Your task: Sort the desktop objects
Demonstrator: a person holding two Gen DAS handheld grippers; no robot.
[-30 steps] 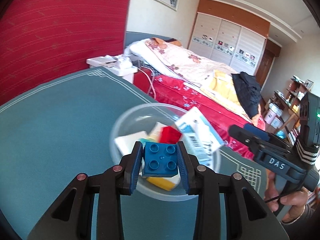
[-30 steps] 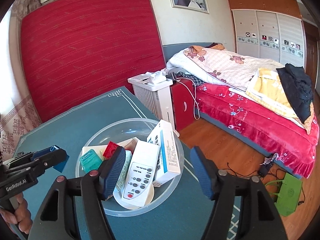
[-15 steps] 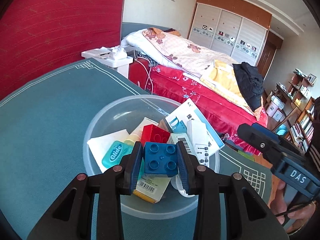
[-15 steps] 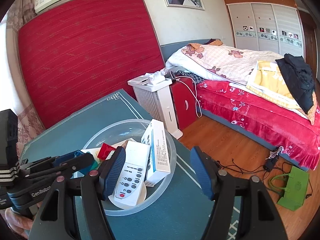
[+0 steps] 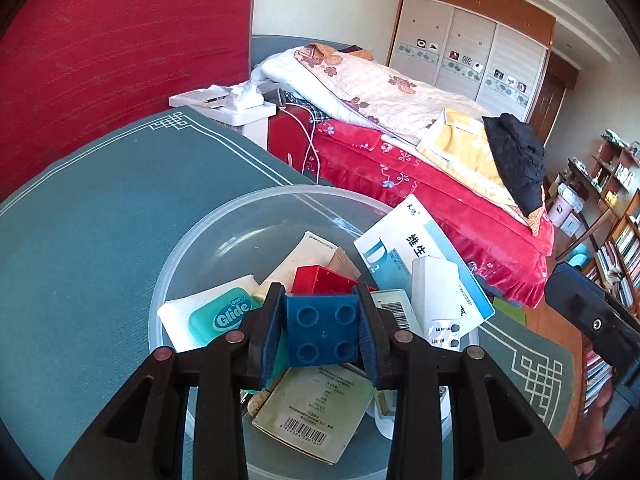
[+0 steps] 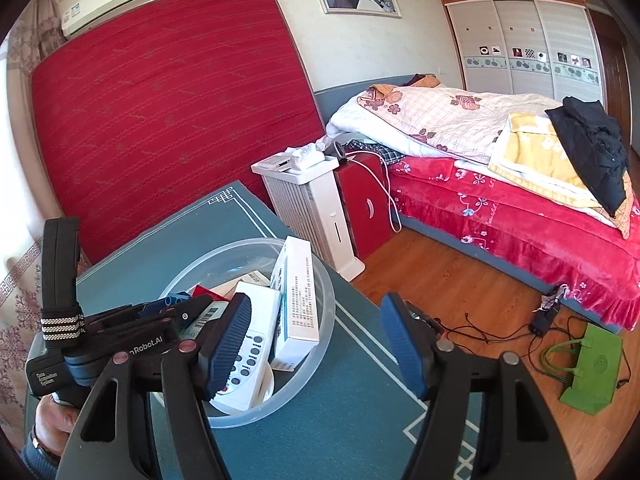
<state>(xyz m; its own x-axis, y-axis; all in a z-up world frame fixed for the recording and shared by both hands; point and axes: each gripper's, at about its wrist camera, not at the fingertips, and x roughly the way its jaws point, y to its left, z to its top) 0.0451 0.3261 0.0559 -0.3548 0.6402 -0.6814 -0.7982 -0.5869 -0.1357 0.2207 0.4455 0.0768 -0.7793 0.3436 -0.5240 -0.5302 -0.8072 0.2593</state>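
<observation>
My left gripper (image 5: 322, 330) is shut on a blue toy brick (image 5: 321, 329) with studs facing the camera, held just above the contents of a clear plastic bowl (image 5: 224, 220). In the bowl lie a red brick (image 5: 320, 279), a green Glide floss case (image 5: 222, 314), a white-and-blue medicine box (image 5: 404, 248), a white remote (image 5: 434, 288) and a leaflet box (image 5: 316, 408). In the right wrist view the same bowl (image 6: 320, 280) sits left of centre and the left gripper's body (image 6: 120, 332) reaches over it. My right gripper (image 6: 316, 344) stands open with nothing between its fingers, to the right of the bowl.
The bowl rests on a teal table mat (image 5: 80, 220) with white border lines. Beyond the table edge stand a white heater (image 6: 312, 208), a red cabinet (image 6: 368, 208) and a bed (image 6: 500, 168). A green bag (image 6: 592, 368) and cables lie on the wooden floor.
The left gripper has carried the blue brick forward and down over the bowl, which now fills more of its view. The right gripper has drifted a little; its jaws stay apart.
</observation>
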